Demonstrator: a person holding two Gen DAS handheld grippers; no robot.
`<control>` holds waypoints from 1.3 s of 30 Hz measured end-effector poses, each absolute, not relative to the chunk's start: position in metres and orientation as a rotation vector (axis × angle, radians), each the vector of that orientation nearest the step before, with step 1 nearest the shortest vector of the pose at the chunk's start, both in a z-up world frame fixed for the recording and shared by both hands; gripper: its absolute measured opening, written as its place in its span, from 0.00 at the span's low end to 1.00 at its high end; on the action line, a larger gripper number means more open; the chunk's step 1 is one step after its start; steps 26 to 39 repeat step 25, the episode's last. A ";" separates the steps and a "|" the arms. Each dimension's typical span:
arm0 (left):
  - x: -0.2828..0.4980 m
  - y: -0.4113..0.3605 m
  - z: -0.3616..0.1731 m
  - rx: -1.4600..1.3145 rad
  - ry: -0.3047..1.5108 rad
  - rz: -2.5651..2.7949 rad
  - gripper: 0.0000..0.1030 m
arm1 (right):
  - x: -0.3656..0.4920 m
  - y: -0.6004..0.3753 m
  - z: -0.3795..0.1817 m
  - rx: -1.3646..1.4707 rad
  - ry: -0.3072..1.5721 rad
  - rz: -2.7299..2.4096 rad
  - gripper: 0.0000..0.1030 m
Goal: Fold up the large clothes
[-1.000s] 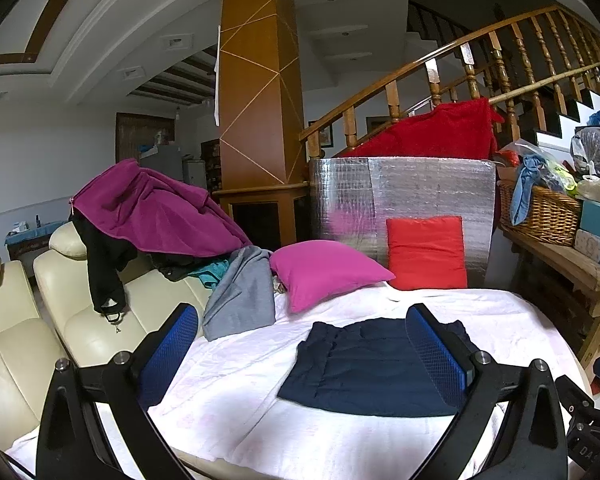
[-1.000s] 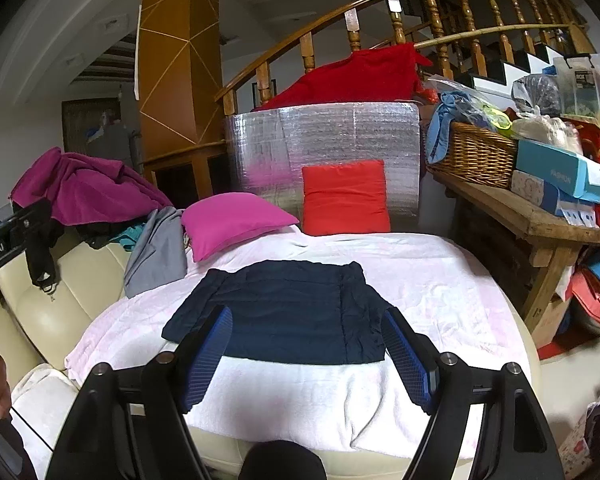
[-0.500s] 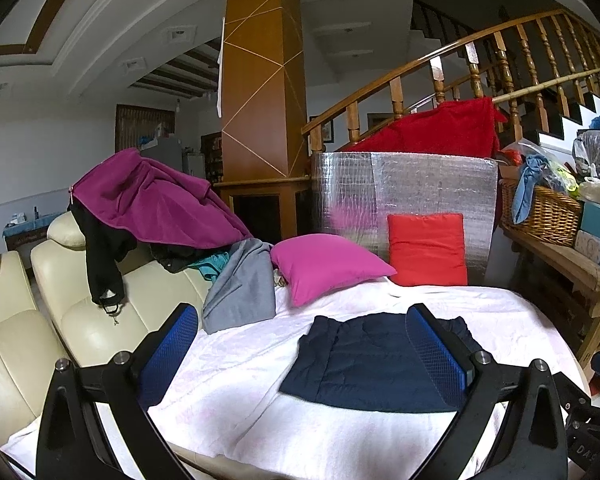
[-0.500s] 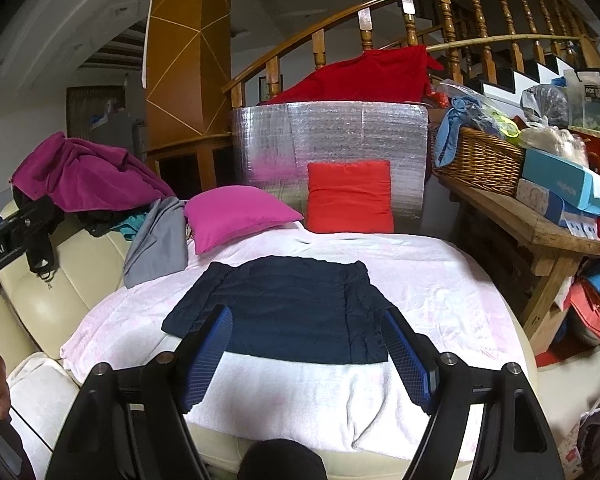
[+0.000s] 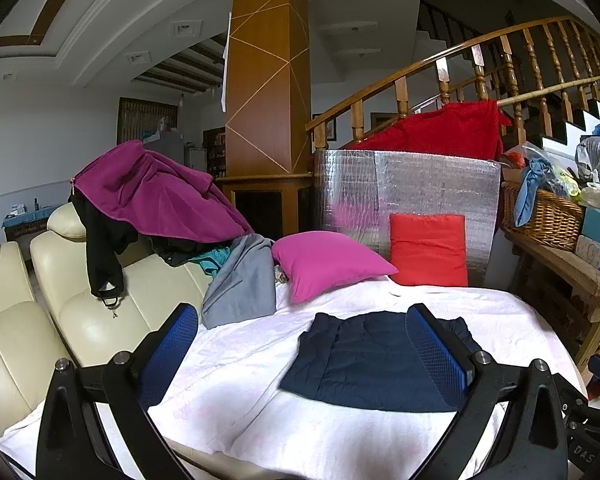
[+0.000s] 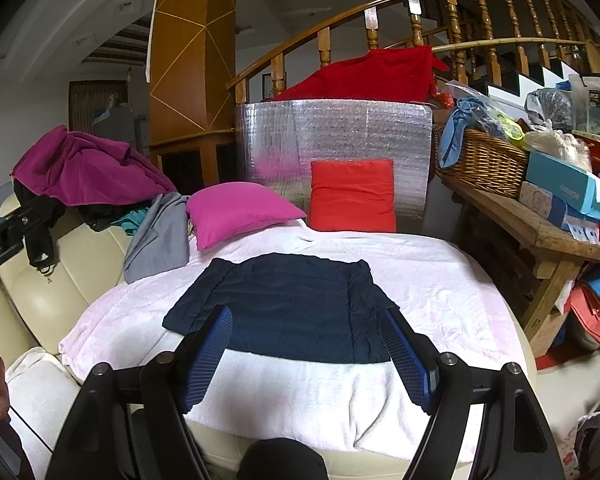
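Almost nothing differs from a second ago: both views have shifted only a touch, the navy garment (image 6: 288, 304) lies in the same spot and both claws stay as wide as before.

Left claw (image 5: 302, 356) open, nothing between its blue pads, hovering short of the garment. Right claw (image 6: 306, 354) also open and empty, hanging over the garment's near edge.

Navy garment lies flat on the pale pink sheet (image 6: 440, 288) covering the sofa (image 5: 100, 312), already folded into a rough rectangle. Its long axis runs left-right across the right wrist view; short sleeves stick out at either end, the left one angled toward the near side.

Landmark is the garment. Beyond it: magenta cushion (image 6: 240, 212) and red cushion (image 6: 352, 196), the red one leaning on a silver foil panel (image 6: 340, 136). Left of it: grey cloth (image 6: 160, 236), then a purple jacket (image 5: 156, 196) heaped over the sofa back. Right of it: wooden tabletop (image 6: 512, 220) carrying a wicker basket (image 6: 484, 164) that holds a blue cloth and plastic bags, with a teal box (image 6: 568, 184) beside the basket.
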State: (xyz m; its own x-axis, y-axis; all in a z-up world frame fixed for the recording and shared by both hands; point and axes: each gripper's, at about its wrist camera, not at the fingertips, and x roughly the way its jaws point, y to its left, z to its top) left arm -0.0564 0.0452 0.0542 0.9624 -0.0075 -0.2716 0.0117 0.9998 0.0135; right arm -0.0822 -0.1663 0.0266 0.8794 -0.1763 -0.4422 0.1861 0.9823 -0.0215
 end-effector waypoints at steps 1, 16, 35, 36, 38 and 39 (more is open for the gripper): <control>-0.055 0.045 0.054 0.017 0.276 -0.008 1.00 | -0.081 -0.166 0.027 0.021 0.460 -0.188 0.78; -0.036 0.035 0.048 0.035 0.311 0.007 1.00 | -0.057 -0.177 0.024 0.034 0.471 -0.174 0.78; 0.012 0.025 0.036 0.036 0.339 -0.057 1.00 | -0.008 -0.221 0.016 0.084 0.481 -0.213 0.78; 0.012 0.025 0.036 0.036 0.339 -0.057 1.00 | -0.008 -0.221 0.016 0.084 0.481 -0.213 0.78; 0.012 0.025 0.036 0.036 0.339 -0.057 1.00 | -0.008 -0.221 0.016 0.084 0.481 -0.213 0.78; 0.012 0.025 0.036 0.036 0.339 -0.057 1.00 | -0.008 -0.221 0.016 0.084 0.481 -0.213 0.78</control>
